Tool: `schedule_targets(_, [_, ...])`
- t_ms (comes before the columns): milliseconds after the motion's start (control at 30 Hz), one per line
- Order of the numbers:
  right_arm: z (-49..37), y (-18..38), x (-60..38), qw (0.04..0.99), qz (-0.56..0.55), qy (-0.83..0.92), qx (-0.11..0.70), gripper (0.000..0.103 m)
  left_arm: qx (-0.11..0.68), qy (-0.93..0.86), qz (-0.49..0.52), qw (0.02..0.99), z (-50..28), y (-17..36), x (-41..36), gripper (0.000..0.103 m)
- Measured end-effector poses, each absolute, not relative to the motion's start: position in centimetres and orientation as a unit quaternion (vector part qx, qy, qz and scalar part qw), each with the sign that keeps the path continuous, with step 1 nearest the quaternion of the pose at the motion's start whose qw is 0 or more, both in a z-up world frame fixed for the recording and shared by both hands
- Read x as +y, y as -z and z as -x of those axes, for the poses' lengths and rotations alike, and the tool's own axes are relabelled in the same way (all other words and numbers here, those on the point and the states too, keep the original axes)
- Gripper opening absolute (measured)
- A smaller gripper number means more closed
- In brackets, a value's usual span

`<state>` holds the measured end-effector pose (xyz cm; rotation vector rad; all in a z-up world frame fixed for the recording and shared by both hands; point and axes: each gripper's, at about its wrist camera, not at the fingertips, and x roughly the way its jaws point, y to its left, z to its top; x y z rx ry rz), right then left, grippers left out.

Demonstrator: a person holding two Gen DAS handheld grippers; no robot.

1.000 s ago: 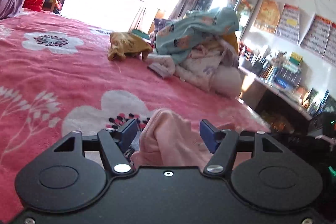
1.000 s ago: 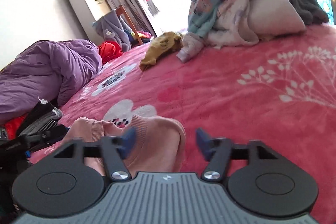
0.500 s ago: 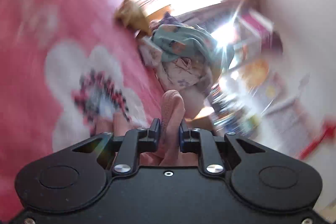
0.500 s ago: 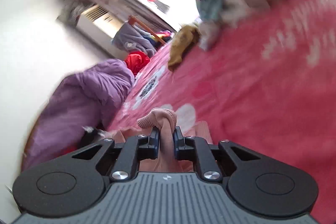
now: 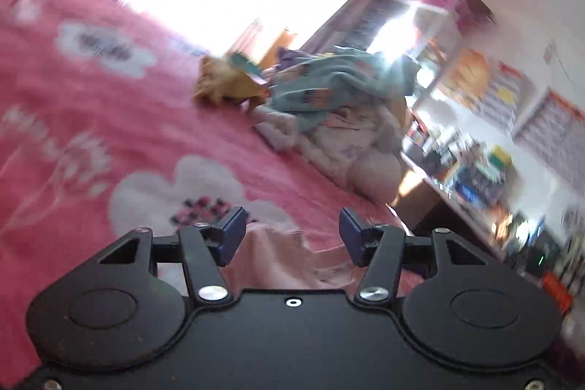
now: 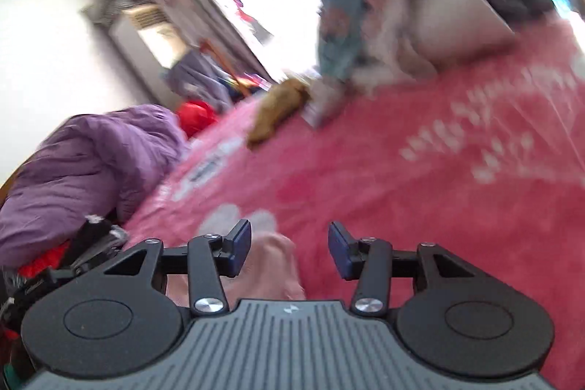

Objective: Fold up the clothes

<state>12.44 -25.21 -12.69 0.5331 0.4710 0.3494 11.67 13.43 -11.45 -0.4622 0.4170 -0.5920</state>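
The pink garment (image 5: 278,258) is let go onto the bed (image 5: 109,134): both the left gripper (image 5: 289,236) and the right gripper (image 6: 289,249) are being opened, nothing pinched, so the fold can settle.

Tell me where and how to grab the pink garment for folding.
Take the pink garment by its raised ribbed edge, coming in low and level from the near side so the jaws straddle the standing fold. Both grippers' jaws are opening, not pressing it; the rest lies flat on the blanket, harder to pinch.
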Motion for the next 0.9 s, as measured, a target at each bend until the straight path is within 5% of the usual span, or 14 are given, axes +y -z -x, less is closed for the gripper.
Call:
schedule_targets(367, [-18.2, 16.7, -22.6, 0.889, -0.209, -0.212, 0.349, 0.047, 0.293, 0.270, 0.097, 0.912, -14.4, 16.4, 8.9, 0.057])
schedule_targets(567, [-15.3, 15.3, -24.8, 0.893, -0.269, -0.187, 0.309, 0.053, 0.248, 0.284, 0.198, 0.905, -12.6, 14.0, 12.1, 0.060])
schedule_targets(633, [-14.3, 15.3, -25.9, 0.880, -0.302, -0.186, 0.316, 0.060, 0.238, 0.275, 0.240, 0.900, -11.6, 13.2, 13.6, 0.069])
schedule_targets(733, [-13.5, 16.3, -26.7, 0.854, -0.344, -0.189, 0.340, 0.070, 0.276, 0.245, 0.322, 0.872, -10.7, 13.8, 15.6, 0.075])
schedule_targets(900, [-13.2, 17.6, -26.6, 0.826, -0.381, -0.193, 0.368, 0.072, 0.358, 0.216, 0.370, 0.830, -10.0, 15.5, 15.8, 0.077])
